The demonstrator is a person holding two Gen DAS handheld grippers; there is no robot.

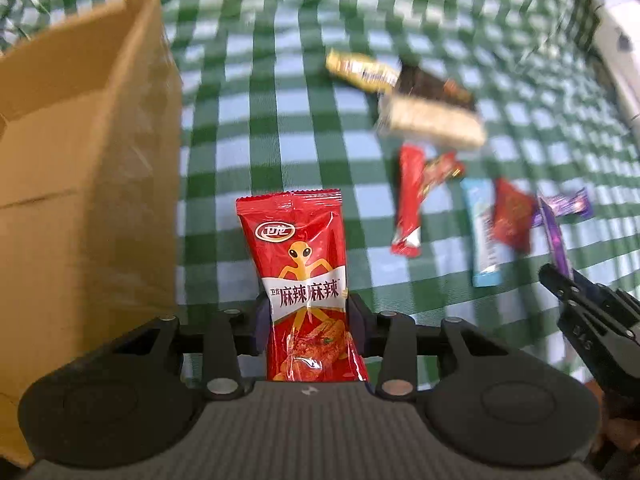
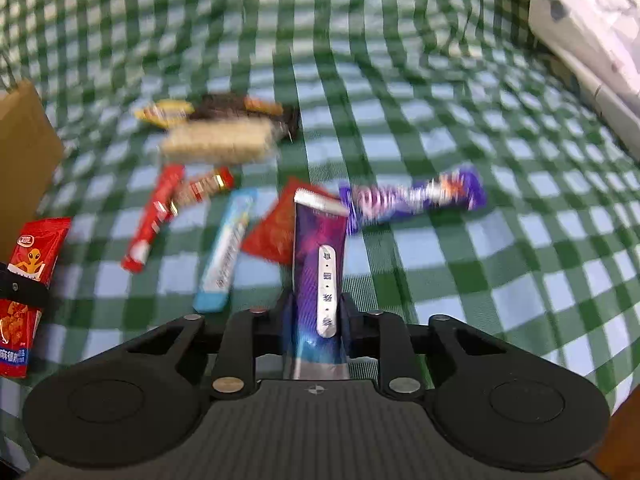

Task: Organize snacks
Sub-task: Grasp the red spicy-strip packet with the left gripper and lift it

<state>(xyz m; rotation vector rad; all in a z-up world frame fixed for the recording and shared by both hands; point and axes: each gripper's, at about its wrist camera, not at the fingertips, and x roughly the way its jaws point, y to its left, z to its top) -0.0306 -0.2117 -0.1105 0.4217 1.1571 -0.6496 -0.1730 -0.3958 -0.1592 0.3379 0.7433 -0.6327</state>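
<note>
My left gripper (image 1: 307,312) is shut on a red spicy-snack packet (image 1: 302,264) and holds it upright above the cloth, just right of an open cardboard box (image 1: 80,184). My right gripper (image 2: 316,312) is shut on a purple packet (image 2: 320,264) with a white label, held above the snack pile. The red packet also shows at the left edge of the right wrist view (image 2: 28,280). The right gripper shows at the right edge of the left wrist view (image 1: 560,280).
Loose snacks lie on the green checked cloth (image 2: 460,260): a beige bar (image 2: 216,142), a red stick (image 2: 154,216), a light blue bar (image 2: 226,248), a flat red sachet (image 2: 272,228), a purple wrapper (image 2: 416,196). A white object (image 2: 580,20) is at the far right.
</note>
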